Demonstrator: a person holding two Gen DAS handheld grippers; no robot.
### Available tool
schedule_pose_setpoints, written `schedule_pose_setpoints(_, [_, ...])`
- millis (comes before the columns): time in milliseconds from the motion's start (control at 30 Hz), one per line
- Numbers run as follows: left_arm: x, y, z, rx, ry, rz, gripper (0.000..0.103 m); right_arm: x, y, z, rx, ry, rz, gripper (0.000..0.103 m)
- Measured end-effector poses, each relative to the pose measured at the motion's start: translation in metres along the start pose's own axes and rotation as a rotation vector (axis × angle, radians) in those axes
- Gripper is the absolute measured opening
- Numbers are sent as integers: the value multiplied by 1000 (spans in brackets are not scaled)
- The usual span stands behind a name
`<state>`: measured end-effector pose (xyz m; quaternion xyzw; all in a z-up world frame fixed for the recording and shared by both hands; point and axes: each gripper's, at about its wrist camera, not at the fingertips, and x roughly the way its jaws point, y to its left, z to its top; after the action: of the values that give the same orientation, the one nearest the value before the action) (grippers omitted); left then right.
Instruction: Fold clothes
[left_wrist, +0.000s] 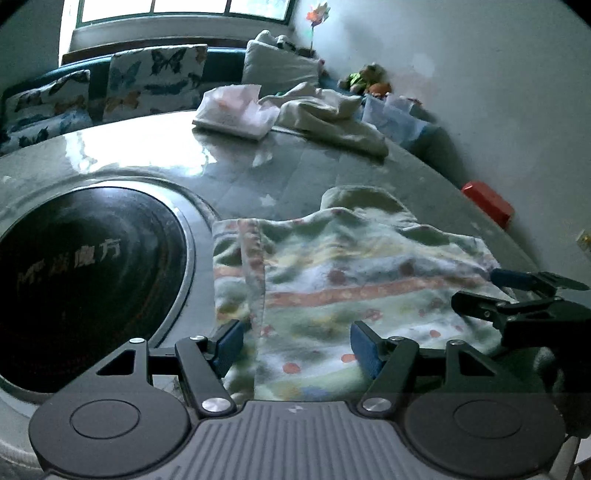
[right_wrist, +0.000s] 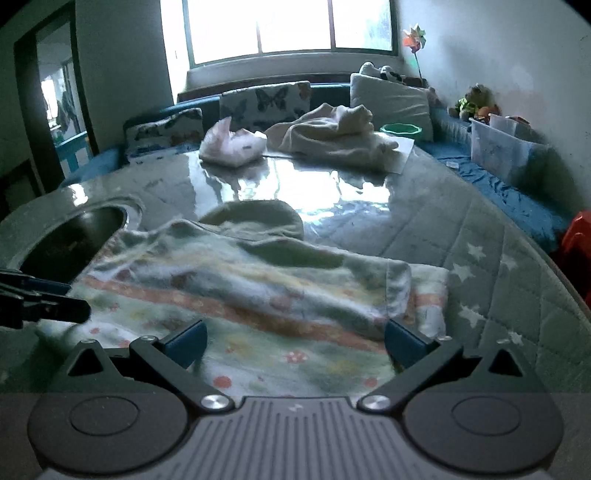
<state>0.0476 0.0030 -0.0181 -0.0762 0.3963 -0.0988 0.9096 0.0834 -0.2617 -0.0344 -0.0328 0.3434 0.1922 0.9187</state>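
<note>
left claw (left_wrist: 297, 345): mine, spread wide, both blue pads down at the near edge of the shirt (left_wrist: 332, 288). Cloth sits between the pads but they aren't pinching it. Can't say for sure if the pads touch the fabric.

right claw (right_wrist: 295, 343): also mine, also wide open, straddling the near edge of the same shirt (right_wrist: 258, 295). Nothing gripped. From the left camera it pokes in from the right side of the shirt.

writing: the round black hob (left_wrist: 85, 280) set into the table (left_wrist: 147, 162), just left of the shirt, has pale lettering on it. Some Latin letters, then Chinese characters, the last looks like 方. Too blurry to read the rest.

shirt: small kid's top, pale green and white with orange bands and little orange blobs, lying mostly flat but wrinkled. The collar end points away from me, and one sleeve looks turned in along the right side.

beyond the shirt: a pink-white bundle (right_wrist: 232, 144) and a cream heap of cloth (right_wrist: 332, 136) at the far side of the table.
</note>
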Motion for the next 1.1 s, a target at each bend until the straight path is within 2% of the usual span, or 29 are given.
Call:
schedule_pose_setpoints(267, [-1,3,11,-16,-8,3,68,1,-4,20,-7,-42,-7,103])
schedule_pose_setpoints(367, [5,3,13,-20,4,13,68,12,-6,25,6,-27,-6,103])
schedule_pose_setpoints(600, [4,6,14,-33,15,13,69,20,-2,20,-13,4,-19,103])
schedule_pose_setpoints(867, [-8,9,11,-45,-2,25,72,-3,8,13,-18,-27,6,103])
schedule_pose_setpoints(967, [-13,7,9,-38,-6,29,75,-11,14,9,-18,-35,19,103])
schedule_pose_setpoints(1100, [-18,3,4,-24,-3,38,85,-19,22,3,-22,-40,35,103])
